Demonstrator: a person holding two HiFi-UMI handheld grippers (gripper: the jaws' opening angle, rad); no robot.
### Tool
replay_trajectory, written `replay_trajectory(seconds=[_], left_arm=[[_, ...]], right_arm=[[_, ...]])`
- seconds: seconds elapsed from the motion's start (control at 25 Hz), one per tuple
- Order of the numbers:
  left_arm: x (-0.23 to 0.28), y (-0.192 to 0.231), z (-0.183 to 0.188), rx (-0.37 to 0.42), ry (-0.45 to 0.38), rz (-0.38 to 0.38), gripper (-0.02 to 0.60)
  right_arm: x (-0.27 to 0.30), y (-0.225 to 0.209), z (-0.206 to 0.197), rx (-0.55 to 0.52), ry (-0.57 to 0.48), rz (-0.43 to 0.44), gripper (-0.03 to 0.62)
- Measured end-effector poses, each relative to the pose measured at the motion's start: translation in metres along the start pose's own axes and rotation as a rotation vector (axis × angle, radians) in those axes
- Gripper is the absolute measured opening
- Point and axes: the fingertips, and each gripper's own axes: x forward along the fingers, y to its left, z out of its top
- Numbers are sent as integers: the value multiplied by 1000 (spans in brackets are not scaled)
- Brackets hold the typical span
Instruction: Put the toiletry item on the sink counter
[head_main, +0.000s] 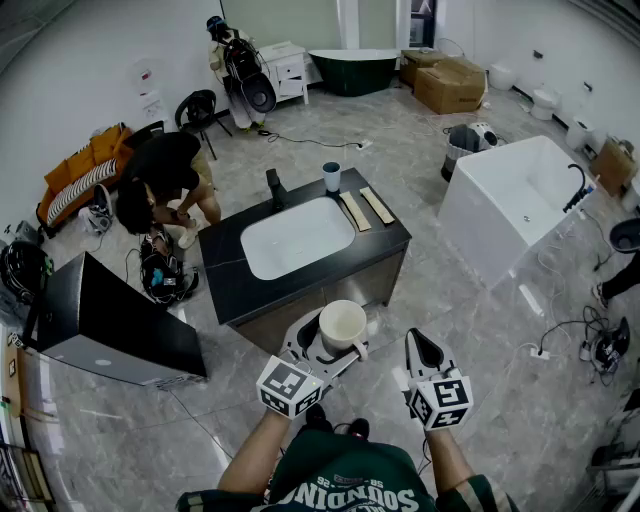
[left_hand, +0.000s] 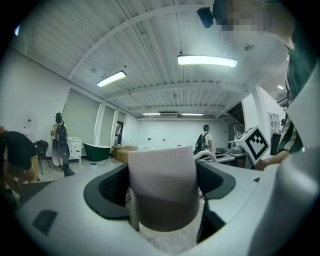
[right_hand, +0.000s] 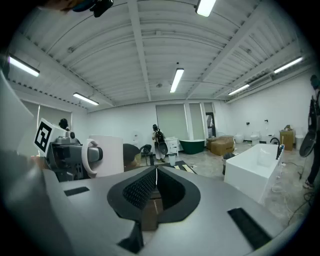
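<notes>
A cream-white mug (head_main: 342, 324) with a handle sits upright between the jaws of my left gripper (head_main: 336, 338), which is shut on it at waist height, short of the counter. In the left gripper view the mug (left_hand: 161, 190) fills the gap between the black pads. The mug (right_hand: 102, 155) also shows at the left of the right gripper view. My right gripper (head_main: 422, 350) hangs beside it, shut with nothing held; its pads meet (right_hand: 151, 186). Ahead stands the black sink counter (head_main: 222, 275) with a white basin (head_main: 297, 238) and a black faucet (head_main: 274, 187).
On the counter's far side stand a blue-grey cup (head_main: 331, 176) and two wooden strips (head_main: 355, 211). A white bathtub (head_main: 520, 200) is to the right, a black box (head_main: 110, 320) to the left, and a crouching person (head_main: 165, 175) behind it. Cables lie on the floor.
</notes>
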Motion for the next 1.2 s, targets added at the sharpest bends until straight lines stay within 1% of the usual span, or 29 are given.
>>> replay_trajectory(seconds=[0.28,0.52,0.64,0.92,1.2], left_arm=[[2,-2,-2,-2,3,2,427],[3,1,-3,-7,5,7,426],[5,0,-4,-11,5,10,428],[7,0,-4,8,8,13,426],[7,1,-3,8,13,20,426]], right_arm=[[-2,-7,-4,20,7,-14,43],[0,-4,-11,33,34,11,43],[0,-4,-11,34,33,27,43],[2,2,-11,34,31,68,43],[2,1,-10,40,28,79,43]])
